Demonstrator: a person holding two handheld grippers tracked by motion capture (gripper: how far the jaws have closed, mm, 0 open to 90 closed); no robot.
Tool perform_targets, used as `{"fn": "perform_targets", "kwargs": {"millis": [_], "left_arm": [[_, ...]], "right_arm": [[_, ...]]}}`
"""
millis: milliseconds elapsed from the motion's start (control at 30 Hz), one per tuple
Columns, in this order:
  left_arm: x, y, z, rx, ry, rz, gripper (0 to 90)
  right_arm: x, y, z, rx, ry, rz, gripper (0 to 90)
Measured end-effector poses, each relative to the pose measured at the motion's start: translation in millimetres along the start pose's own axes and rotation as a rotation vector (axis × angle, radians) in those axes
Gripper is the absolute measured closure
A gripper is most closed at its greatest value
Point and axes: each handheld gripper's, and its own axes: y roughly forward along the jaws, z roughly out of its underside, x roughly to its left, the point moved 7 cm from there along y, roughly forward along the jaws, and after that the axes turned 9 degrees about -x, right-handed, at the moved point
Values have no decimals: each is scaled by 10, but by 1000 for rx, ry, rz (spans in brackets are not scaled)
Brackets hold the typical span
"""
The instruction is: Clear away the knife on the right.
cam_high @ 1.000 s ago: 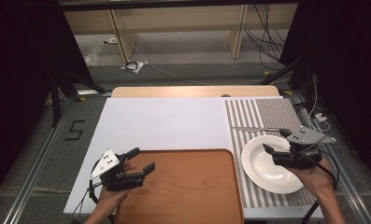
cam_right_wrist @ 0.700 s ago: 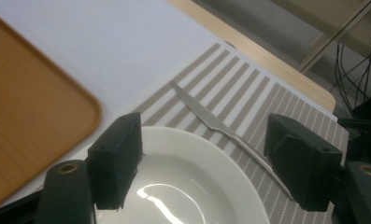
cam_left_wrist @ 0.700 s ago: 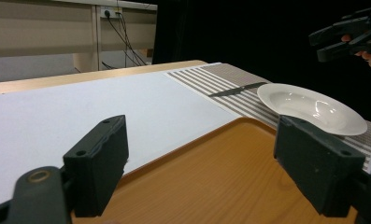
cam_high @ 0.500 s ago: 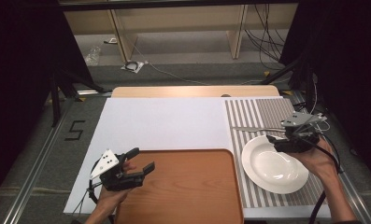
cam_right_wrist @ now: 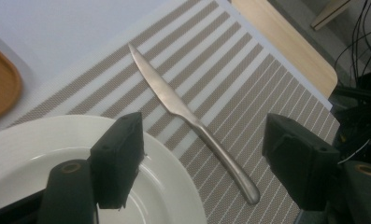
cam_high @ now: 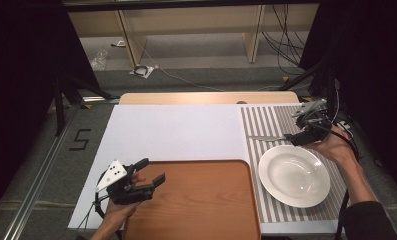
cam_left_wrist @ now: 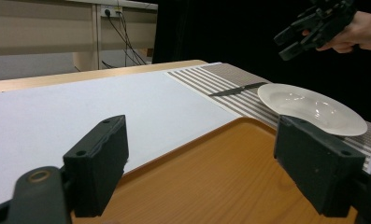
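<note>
Black "5" (cam_high: 79, 140) marked on the grey floor (cam_high: 46, 165), left of table

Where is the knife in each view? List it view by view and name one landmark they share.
High view: the knife lies on the striped mat, just beyond the plate, pointing left from the right gripper.
Left gripper view: the knife is at upper right, on the mat left of the plate.
Right gripper view: the knife runs diagonally through the centre, between the open jaws.
Shared landmark: the white plate.
</note>
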Motion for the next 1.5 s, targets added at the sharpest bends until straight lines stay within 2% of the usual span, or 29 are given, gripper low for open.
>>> {"fn": "perform_targets", "kwargs": {"millis": [133, 433, 500, 700, 1000, 1100, 1500], "left_arm": [[0, -1, -2, -1, -1, 0, 178], [0, -6, -7, -3, -2, 1, 178], [0, -6, -8, -3, -3, 1, 178], [0, -4, -5, -2, -4, 2, 178], [-2, -6, -9, -3, -4, 2, 178], [0, -8, -9, -4, -5, 3, 178], [-4, -4, -6, -3, -6, 4, 178]], "right_arm": [[-74, 139, 11, 47, 15, -9, 312], [-193, 337, 64, 104, 47, -20, 322], [-228, 403, 110, 134, 57, -23, 324], [-301, 514, 216, 182, 74, -23, 330], [-295, 678, 290, 237, 78, -44, 344], [-292, 745, 325, 282, 57, -55, 351], [-303, 866, 348, 345, 49, -82, 405]]}}
